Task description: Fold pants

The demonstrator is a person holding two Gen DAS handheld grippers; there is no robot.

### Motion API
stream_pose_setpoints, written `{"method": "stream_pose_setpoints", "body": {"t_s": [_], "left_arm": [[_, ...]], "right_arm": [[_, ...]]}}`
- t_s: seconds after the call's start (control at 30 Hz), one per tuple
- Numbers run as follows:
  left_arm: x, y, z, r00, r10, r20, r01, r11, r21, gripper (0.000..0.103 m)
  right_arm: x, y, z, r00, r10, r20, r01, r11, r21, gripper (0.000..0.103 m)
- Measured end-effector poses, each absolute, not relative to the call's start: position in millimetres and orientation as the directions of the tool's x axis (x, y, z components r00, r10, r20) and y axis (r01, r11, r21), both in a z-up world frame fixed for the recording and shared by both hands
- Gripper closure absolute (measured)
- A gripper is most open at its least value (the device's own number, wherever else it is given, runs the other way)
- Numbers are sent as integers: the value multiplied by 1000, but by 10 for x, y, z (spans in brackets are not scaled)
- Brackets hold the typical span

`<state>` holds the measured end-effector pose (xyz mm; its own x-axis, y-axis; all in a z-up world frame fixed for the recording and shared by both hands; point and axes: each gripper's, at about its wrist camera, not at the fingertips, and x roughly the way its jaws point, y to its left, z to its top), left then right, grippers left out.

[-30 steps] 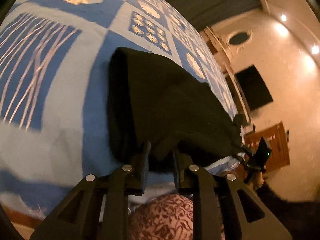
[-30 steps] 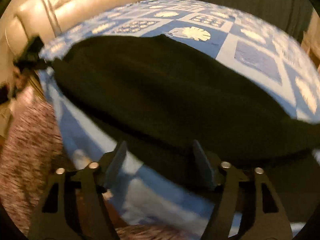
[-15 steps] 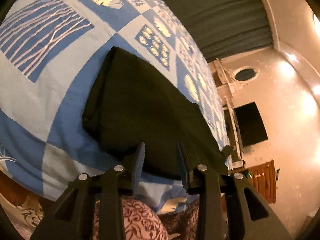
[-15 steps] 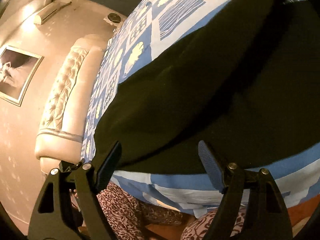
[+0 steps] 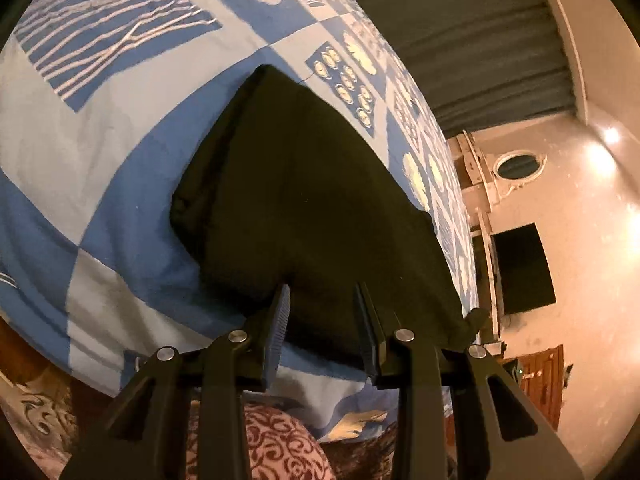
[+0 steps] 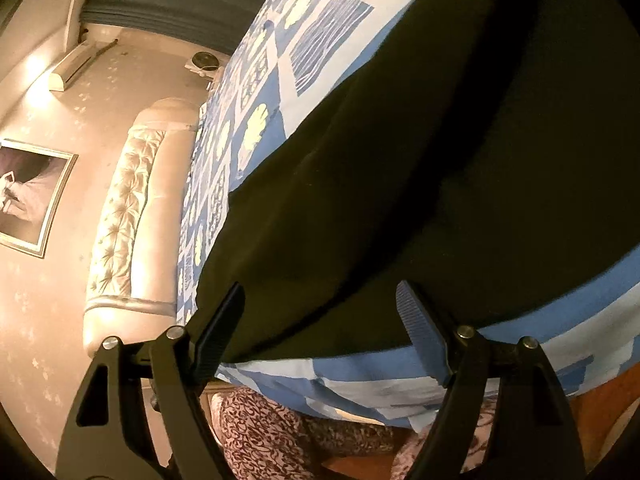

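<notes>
The black pants [image 5: 304, 196] lie folded flat on the blue patterned bedspread [image 5: 96, 128] near the bed's front edge. My left gripper [image 5: 322, 296] is open and empty, its fingertips just over the near edge of the pants. In the right wrist view the pants [image 6: 400, 184] fill the middle of the frame. My right gripper [image 6: 320, 300] is wide open and empty, hovering at the near edge of the pants.
A padded cream headboard [image 6: 120, 208] and a framed picture [image 6: 28, 196] are on the left in the right wrist view. Dark curtains [image 5: 460, 28], a dark screen [image 5: 520, 268] and a wooden door [image 5: 536, 384] lie beyond the bed. Patterned clothing [image 6: 272, 432] is below both grippers.
My left gripper let go of the pants edge, opened and drew back. The pants dropped flat on the bed. My right gripper swung round and pulled back toward the bed edge.
</notes>
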<state>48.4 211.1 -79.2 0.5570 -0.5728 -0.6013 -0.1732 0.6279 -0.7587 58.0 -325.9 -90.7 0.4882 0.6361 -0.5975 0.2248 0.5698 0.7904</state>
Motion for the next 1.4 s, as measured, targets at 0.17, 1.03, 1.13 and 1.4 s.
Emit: {"method": "stream_pose_setpoints", "body": {"t_s": [0.17, 1.03, 1.13, 1.4], "left_arm": [[460, 2125, -816, 561, -581, -590, -169, 617, -768, 70], [333, 1771, -308, 568, -462, -681, -47, 808, -587, 41], [429, 1612, -222, 571, -476, -669, -17, 808, -589, 39], [646, 895, -125, 556, -454, -696, 64, 858, -509, 23]], "right_arm": [[721, -3132, -1018, 474, 641, -603, 239, 566, 789, 44], [129, -4913, -485, 693, 328, -642, 390, 578, 717, 50], [-88, -5820, -412, 708, 70, -703, 544, 581, 606, 47], [-129, -6703, -880, 583, 34, -811, 674, 538, 506, 33]]}}
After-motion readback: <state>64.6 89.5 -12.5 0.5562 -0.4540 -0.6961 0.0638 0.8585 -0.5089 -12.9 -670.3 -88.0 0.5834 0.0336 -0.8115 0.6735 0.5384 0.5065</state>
